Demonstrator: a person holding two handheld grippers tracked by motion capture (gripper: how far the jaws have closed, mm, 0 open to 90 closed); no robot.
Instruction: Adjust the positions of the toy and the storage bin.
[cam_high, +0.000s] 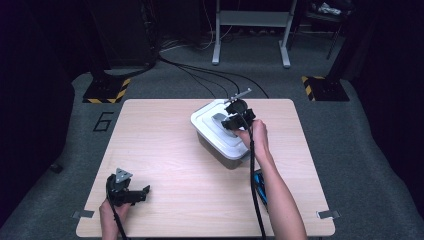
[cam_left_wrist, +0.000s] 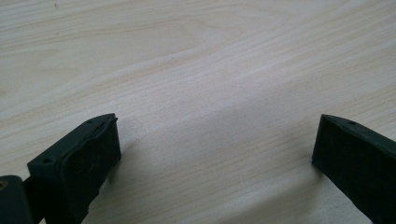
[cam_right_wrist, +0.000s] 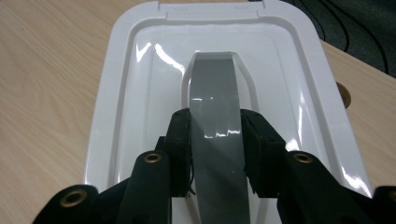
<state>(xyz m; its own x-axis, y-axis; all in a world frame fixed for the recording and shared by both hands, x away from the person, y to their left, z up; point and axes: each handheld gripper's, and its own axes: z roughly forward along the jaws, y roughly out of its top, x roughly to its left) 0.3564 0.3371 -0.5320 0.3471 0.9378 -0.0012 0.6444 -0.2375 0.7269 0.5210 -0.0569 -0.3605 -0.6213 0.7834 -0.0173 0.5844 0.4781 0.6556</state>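
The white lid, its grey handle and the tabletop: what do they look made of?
White lid: looks like glossy moulded plastic, with sharp light glints along its ridges. Grey handle, clamped between the right gripper jaws: probably smooth plastic too, semi-gloss, with softer reflections. Tabletop: pale wood grain, matte; whether solid wood or laminate is unclear.

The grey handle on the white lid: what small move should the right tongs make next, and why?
Probably lift straight up a little. The right tongs already clamp the grey handle from both sides, and the white lid still sits flat on its box. The left tongs rest open over bare table.
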